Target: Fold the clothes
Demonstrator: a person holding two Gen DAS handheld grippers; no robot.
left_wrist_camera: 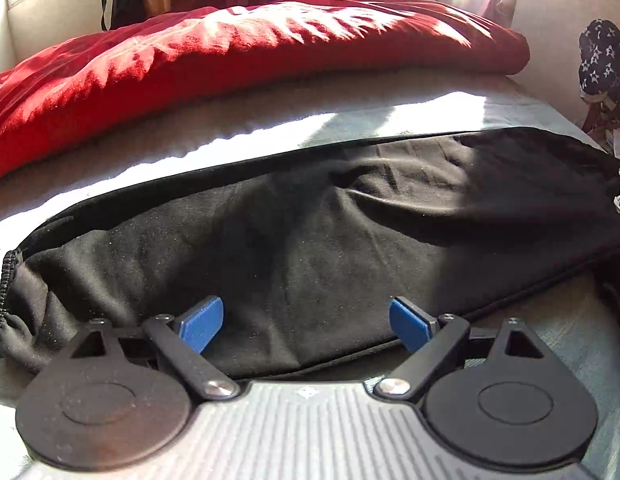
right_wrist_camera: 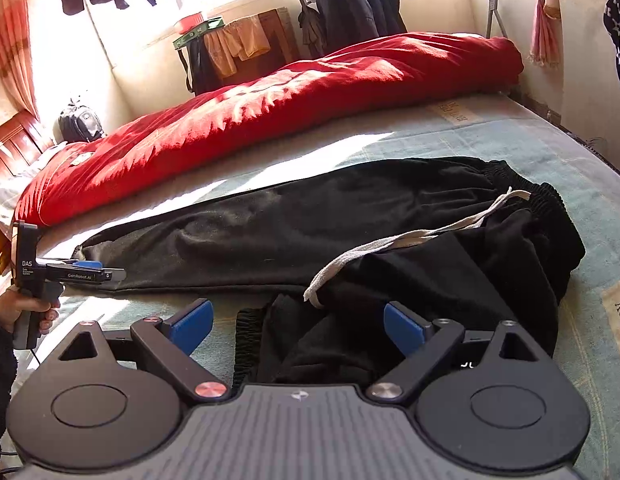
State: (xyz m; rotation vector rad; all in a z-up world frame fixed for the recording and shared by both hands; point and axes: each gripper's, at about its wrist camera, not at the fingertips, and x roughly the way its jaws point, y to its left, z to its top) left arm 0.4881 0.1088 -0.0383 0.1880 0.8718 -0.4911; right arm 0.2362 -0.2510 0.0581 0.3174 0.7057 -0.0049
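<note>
Black sweatpants (right_wrist_camera: 310, 224) lie across the bed's (right_wrist_camera: 530, 140) near edge, a rumpled red quilt (right_wrist_camera: 249, 120) beyond; the left gripper (left_wrist_camera: 305, 326) and right gripper (right_wrist_camera: 297, 324) are both spread wide, gripping nothing.

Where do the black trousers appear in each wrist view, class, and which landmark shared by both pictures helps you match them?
Left wrist view: the black trousers fill the middle, stretched across the bed, just beyond the open left claw.
Right wrist view: the trousers run from centre-left to the bunched waistband at right, ahead of the open right claw.
Shared landmark: the red quilt lying behind the trousers.
</note>
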